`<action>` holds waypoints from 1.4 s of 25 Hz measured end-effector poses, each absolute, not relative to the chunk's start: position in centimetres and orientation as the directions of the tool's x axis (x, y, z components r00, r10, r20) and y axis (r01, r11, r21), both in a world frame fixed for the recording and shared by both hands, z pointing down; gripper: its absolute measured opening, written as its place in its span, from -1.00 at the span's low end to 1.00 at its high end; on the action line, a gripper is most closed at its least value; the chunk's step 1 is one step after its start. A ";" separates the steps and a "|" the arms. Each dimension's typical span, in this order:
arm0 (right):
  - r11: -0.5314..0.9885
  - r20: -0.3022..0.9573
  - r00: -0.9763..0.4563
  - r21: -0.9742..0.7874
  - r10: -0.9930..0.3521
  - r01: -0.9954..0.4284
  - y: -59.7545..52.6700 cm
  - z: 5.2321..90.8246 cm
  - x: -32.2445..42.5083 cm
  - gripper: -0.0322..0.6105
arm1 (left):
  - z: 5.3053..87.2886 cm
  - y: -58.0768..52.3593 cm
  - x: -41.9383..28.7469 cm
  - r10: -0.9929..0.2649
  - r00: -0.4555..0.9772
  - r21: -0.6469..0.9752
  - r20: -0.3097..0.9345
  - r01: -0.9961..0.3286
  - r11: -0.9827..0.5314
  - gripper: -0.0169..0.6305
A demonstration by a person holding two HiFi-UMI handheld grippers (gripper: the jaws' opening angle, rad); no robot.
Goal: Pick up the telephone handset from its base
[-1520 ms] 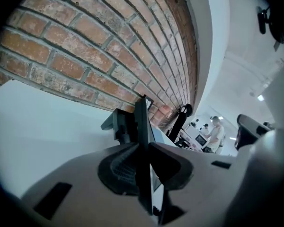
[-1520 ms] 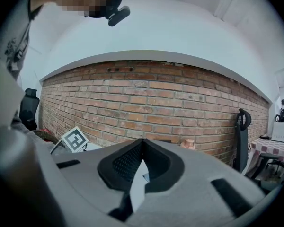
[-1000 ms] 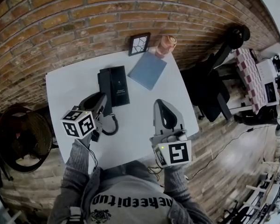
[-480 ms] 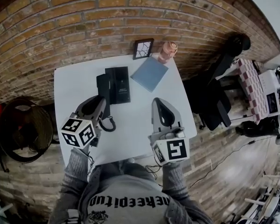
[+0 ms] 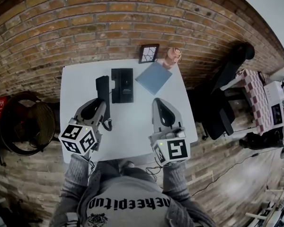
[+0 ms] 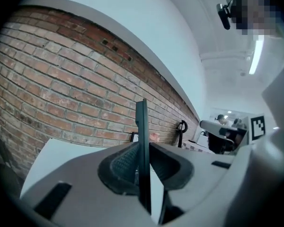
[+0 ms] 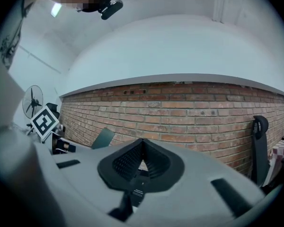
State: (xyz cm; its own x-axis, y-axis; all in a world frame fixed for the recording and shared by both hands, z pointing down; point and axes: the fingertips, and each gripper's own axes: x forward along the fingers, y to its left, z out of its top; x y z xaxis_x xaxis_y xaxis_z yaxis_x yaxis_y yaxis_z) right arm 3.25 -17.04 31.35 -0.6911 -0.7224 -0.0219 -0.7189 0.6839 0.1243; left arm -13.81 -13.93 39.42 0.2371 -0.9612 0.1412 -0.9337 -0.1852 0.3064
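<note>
The black handset [image 5: 102, 90] hangs just left of its black base [image 5: 122, 85], apart from it, over the white table [image 5: 137, 122]. My left gripper [image 5: 99, 104] is shut on the handset's near end. In the left gripper view the handset [image 6: 141, 126] stands edge-on between the pads. Its coiled cord [image 5: 107, 124] dangles beside the gripper. My right gripper [image 5: 161, 103] hovers over the table's right half, right of the phone. Its jaws [image 7: 142, 143] are shut with nothing between them.
A blue notebook [image 5: 154, 77] lies right of the base. A small picture frame [image 5: 148, 53] and a pinkish cup [image 5: 172, 56] stand at the table's far edge against the brick wall. A fan [image 5: 23, 126] sits left of the table, an office chair [image 5: 227, 74] to its right.
My left gripper has risen and drawn back toward me with the handset, which has come away from the base. The right gripper has risen a little.
</note>
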 end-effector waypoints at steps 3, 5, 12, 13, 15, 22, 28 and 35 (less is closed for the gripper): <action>0.692 -0.034 -0.700 0.129 -0.713 -0.711 -16.4 30.9 3.5 -0.89 | 38.5 -12.8 -13.7 -0.971 0.210 0.293 0.119 -0.941 -0.167 -0.74; 0.697 -0.041 -0.707 0.132 -0.706 -0.705 -15.9 30.6 3.6 -0.89 | 37.8 -12.1 -13.6 -0.976 0.191 0.283 0.104 -0.946 -0.155 -0.74; 0.711 -0.064 -0.724 0.143 -0.687 -0.688 -14.4 29.5 4.2 -0.89 | 35.5 -9.7 -13.4 -0.989 0.132 0.227 0.059 -0.967 -0.115 -0.74; 0.713 -0.067 -0.726 0.145 -0.685 -0.686 -14.1 29.4 4.3 -0.89 | 35.2 -9.4 -13.3 -0.991 0.124 0.223 0.052 -0.969 -0.109 -0.74; 0.715 -0.073 -0.729 0.149 -0.681 -0.683 -13.7 29.1 4.5 -0.89 | 34.6 -8.7 -13.2 -0.994 0.108 0.218 0.037 -0.971 -0.097 -0.74; 0.719 -0.099 -0.736 0.157 -0.670 -0.677 -12.5 28.1 5.6 -0.89 | 32.4 -6.7 -13.0 -0.998 0.055 0.184 -0.018 -0.981 -0.057 -0.74; 0.720 -0.109 -0.737 0.156 -0.667 -0.676 -11.5 27.7 6.6 -0.89 | 31.1 -5.3 -12.5 -0.998 0.023 0.166 -0.051 -0.986 -0.031 -0.74; 0.723 -0.116 -0.739 0.153 -0.664 -0.673 -10.3 27.5 7.9 -0.89 | 30.1 -3.9 -11.4 -0.997 -0.006 0.135 -0.080 -0.991 -0.005 -0.74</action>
State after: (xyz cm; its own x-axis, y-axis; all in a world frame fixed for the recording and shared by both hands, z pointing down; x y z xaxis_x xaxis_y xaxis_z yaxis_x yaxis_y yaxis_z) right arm 7.86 -10.26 27.54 -0.7391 -0.6636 -0.1157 -0.6733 0.7233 0.1530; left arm -11.41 -3.90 30.09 -0.0061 -0.9968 -0.0796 -0.9908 -0.0048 0.1353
